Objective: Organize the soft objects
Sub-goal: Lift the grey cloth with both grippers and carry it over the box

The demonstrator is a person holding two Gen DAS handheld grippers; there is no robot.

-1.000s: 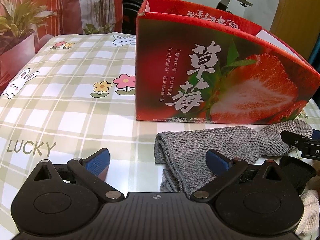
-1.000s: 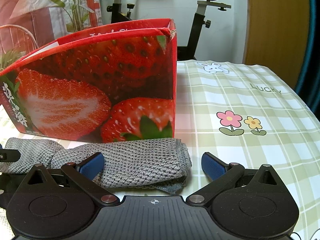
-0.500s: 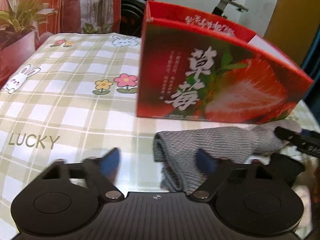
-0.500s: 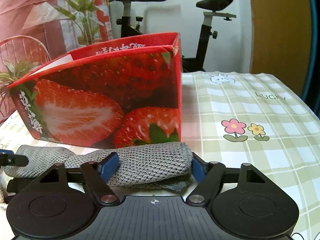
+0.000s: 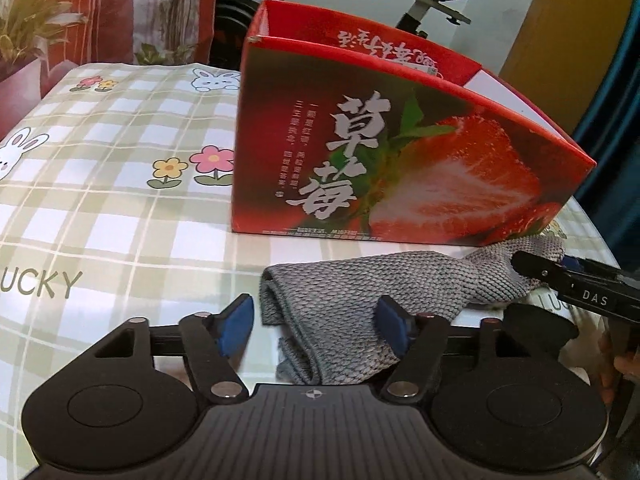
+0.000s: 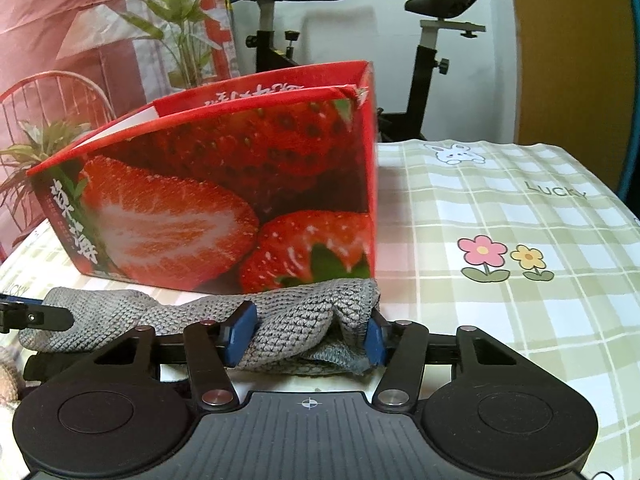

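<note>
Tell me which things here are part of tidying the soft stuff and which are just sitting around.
Part of the job:
grey knitted cloth, pinched at one end by the right gripper
left gripper, open around the cloth's other end
strawberry box, open-topped, just behind the cloth

Just around:
checked tablecloth
exercise bike
potted plant

You're looking at a coarse, matt knitted grey cloth (image 6: 296,320) beside a glossy printed cardboard box (image 5: 400,168) on a smooth, slightly shiny checked tablecloth (image 5: 100,184).
</note>
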